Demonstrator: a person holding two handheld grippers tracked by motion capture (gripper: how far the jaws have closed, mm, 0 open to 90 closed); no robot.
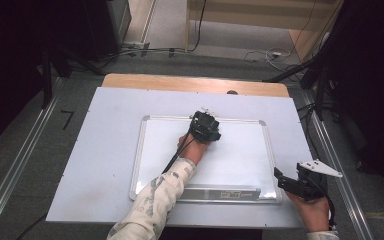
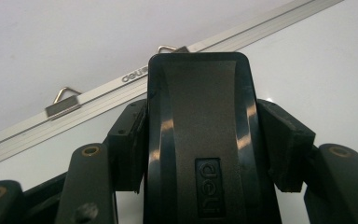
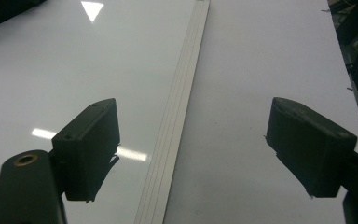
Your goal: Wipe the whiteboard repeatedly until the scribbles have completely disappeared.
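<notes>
A white whiteboard [image 1: 235,150] with a silver frame lies flat on the table. Over its far edge, near the middle, my left gripper [image 1: 206,126] is shut on a black board eraser [image 2: 198,130]. The eraser stands between the jaws in the left gripper view, its tip close to the board's top frame [image 2: 98,91] and a hanger clip [image 2: 63,105]. At the board's near right corner my right gripper [image 1: 282,179] is open with nothing between its fingers. In the right gripper view, the right gripper [image 3: 196,144] straddles the board's frame strip [image 3: 177,121].
A white sheet [image 1: 105,150] covers the table, and bare wood [image 1: 195,82] shows along the far edge. The board's tray strip [image 1: 220,192] runs along its near edge. Metal rails [image 1: 25,155], cables and dark stands surround the table on the floor.
</notes>
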